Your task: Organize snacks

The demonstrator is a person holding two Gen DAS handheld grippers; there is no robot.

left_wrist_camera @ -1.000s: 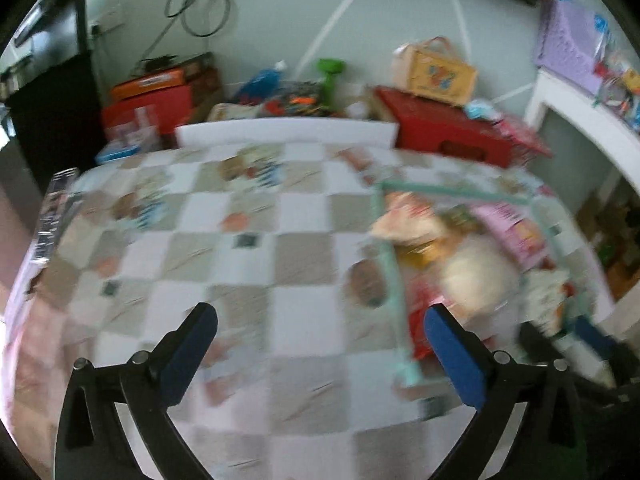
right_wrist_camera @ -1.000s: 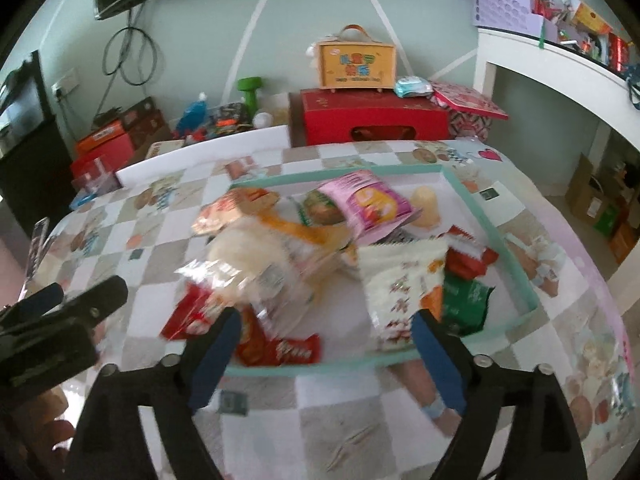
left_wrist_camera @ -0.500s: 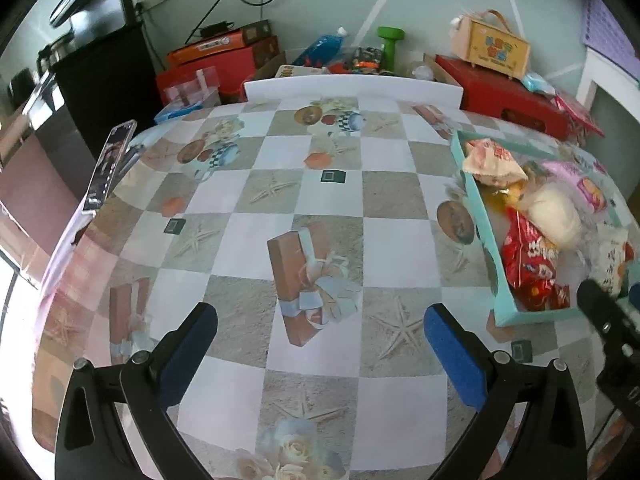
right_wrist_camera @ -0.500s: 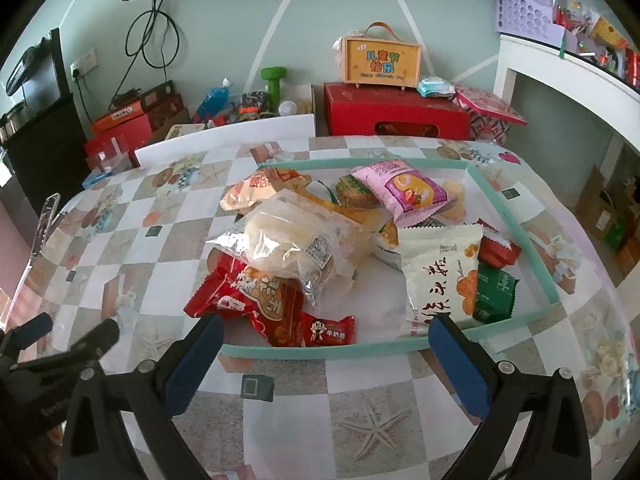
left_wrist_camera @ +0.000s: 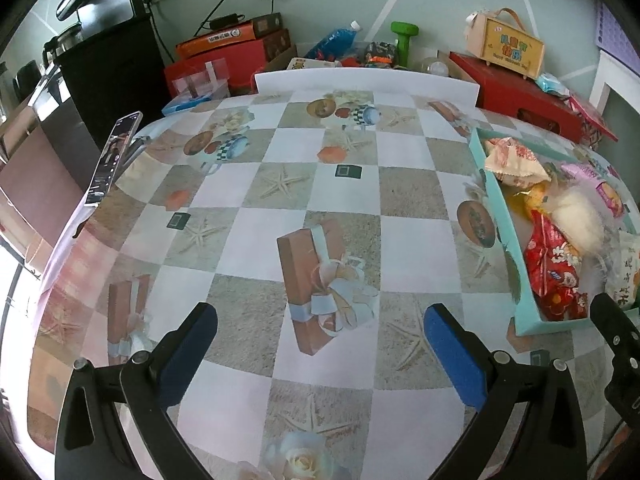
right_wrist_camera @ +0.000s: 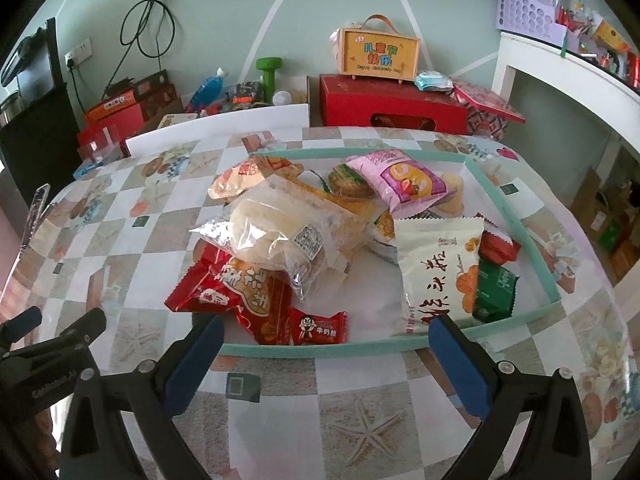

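snacks (left_wrist_camera: 554, 264) lie piled in a teal tray (left_wrist_camera: 496, 216) at the tabletop's right edge in the left wrist view; the left gripper (left_wrist_camera: 320, 340) hangs wide and empty over bare checked cloth (left_wrist_camera: 240, 240). right wrist view: the right gripper (right_wrist_camera: 326, 346) stands wide, empty, at the tray's near rim (right_wrist_camera: 320, 350), by a red packet (right_wrist_camera: 240, 296).

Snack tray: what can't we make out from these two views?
- Left wrist view: the tray is cut off by the right edge; the right gripper covers its near corner.
- Right wrist view: the green packet is half hidden under the white bag.
- Snacks beneath the clear bread bag and pink packet are hidden.
- Small print is too small to read.
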